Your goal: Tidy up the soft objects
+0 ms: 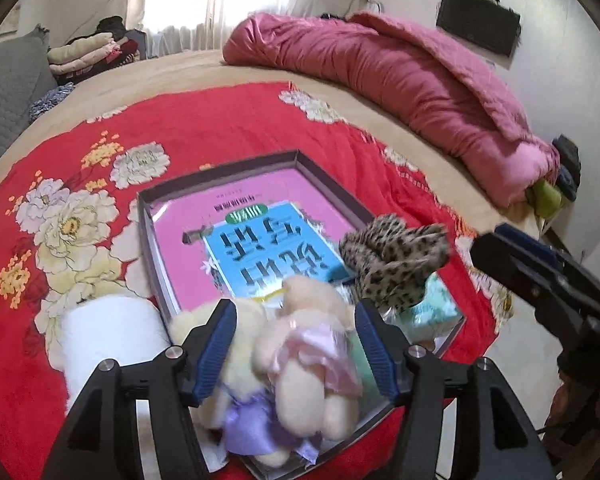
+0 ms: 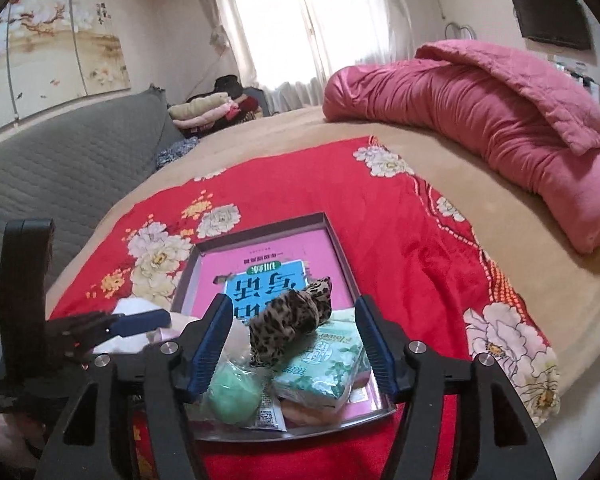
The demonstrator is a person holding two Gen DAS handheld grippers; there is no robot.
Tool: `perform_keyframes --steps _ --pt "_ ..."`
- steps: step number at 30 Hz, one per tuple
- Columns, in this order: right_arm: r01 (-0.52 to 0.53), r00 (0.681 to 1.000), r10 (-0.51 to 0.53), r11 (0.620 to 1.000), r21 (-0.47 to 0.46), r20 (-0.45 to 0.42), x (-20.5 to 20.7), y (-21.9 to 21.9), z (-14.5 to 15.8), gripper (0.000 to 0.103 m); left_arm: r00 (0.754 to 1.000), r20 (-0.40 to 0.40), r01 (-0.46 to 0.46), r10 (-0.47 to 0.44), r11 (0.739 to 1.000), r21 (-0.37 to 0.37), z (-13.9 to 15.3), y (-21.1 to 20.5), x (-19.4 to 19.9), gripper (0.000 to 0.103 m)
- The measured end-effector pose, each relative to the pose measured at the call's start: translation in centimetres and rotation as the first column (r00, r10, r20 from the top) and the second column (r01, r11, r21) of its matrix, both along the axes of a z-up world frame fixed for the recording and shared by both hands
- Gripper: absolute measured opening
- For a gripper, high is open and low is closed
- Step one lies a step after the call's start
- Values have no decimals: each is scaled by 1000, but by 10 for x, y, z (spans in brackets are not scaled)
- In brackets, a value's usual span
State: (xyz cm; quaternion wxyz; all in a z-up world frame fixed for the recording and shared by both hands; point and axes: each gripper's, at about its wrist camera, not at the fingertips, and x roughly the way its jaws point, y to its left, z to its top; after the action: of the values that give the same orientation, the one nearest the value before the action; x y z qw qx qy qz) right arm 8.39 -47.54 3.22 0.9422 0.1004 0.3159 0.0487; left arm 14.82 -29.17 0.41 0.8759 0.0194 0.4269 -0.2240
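A shallow grey box (image 2: 342, 248) is lying on a red floral blanket (image 1: 228, 120) spread over a bed (image 2: 440, 160), a pink-and-blue book (image 2: 260, 276) flat inside it. The left tool (image 1: 294, 344) is hanging released over the box's near corner, its blue pads (image 1: 220, 344) standing apart on either side of two cream plush toys (image 1: 300, 344), one in a pink dress and one in lilac, without visibly pressing on them. The right tool (image 2: 292, 344) is also standing released, its jaws wide around a leopard-print fabric piece (image 2: 292, 320) that is resting on a green tissue pack (image 2: 324, 372) at the box's near end. A green ball-shaped item in clear wrap (image 2: 232, 396) is lying just beside the pack. A white roll (image 1: 112, 336) is standing on the blanket outside the box's left wall. A rolled pink quilt (image 2: 500, 108) is lying along the bed's far right edge.
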Motion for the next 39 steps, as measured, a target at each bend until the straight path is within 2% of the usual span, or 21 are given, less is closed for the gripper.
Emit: perform_keyframes --steps 5,12,15,22,29,37,39 --pt "-3 1000 4 1000 -28 18 -15 12 15 66 999 30 -31 33 999 -41 20 18 -8 63" --pt "-22 1000 22 999 -33 7 -38 36 23 70 996 34 -76 77 997 -33 31 48 -33 66" --pt "-8 1000 9 1000 -22 3 -49 47 25 71 994 36 -105 106 994 -15 31 61 -45 66" --pt "1 1000 -3 995 -101 -20 -80 94 26 74 986 7 -165 165 986 -29 25 96 -72 66" --pt "31 999 -26 984 -175 29 -113 139 23 75 972 26 -232 232 973 -17 27 122 -102 66" --pt "64 997 -71 976 -206 -27 -122 138 13 76 975 5 -224 224 974 -13 20 129 -126 66" --pt "78 995 -89 968 -238 -37 -125 137 8 76 974 13 -225 225 974 -9 20 130 -130 66"
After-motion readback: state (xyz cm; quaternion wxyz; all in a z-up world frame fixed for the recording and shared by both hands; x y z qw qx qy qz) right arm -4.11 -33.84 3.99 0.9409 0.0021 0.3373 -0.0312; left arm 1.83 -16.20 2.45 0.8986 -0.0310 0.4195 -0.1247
